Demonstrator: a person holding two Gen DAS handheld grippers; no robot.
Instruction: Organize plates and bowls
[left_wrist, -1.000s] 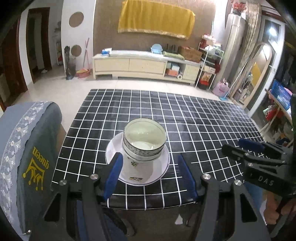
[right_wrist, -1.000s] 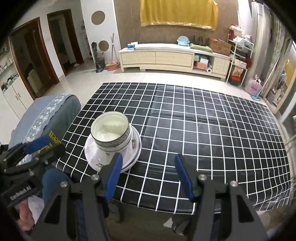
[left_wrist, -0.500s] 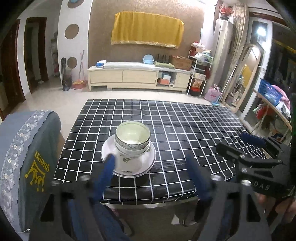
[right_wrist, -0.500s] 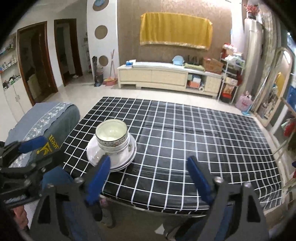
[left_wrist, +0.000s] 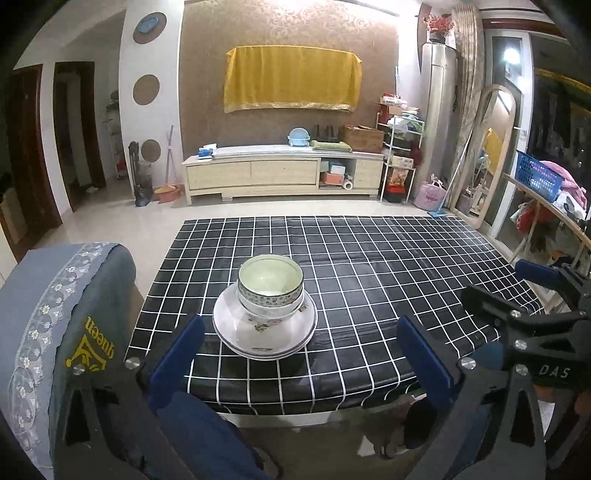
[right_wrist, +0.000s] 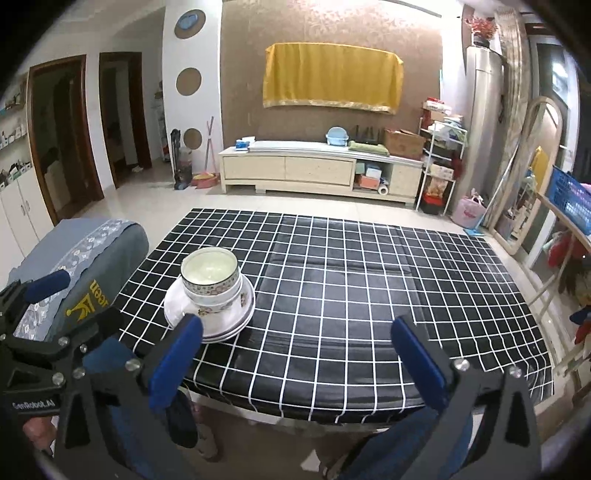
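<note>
Here, nested patterned ceramic bowls (left_wrist: 270, 291) sit on stacked white plates (left_wrist: 264, 338) at centre frame, on the black grid-checked desk (left_wrist: 369, 280). Both the left tool (left_wrist: 299, 354) and right tool (right_wrist: 295, 354) hang spread wide at the bottom, gripping nothing.

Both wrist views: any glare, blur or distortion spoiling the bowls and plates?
Left wrist: sharp, stacked bowls and plates evenly lit; fisheye bends the grid tablecloth. Right wrist: likewise sharp, soft sheen mid-cloth, dark vignette at corners.

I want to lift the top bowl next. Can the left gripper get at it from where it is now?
Probably yes. The left gripper is open, its fingers empty, and the top bowl sits straight ahead on the stacked plates with nothing between them. It must first move forward over the table edge.
</note>
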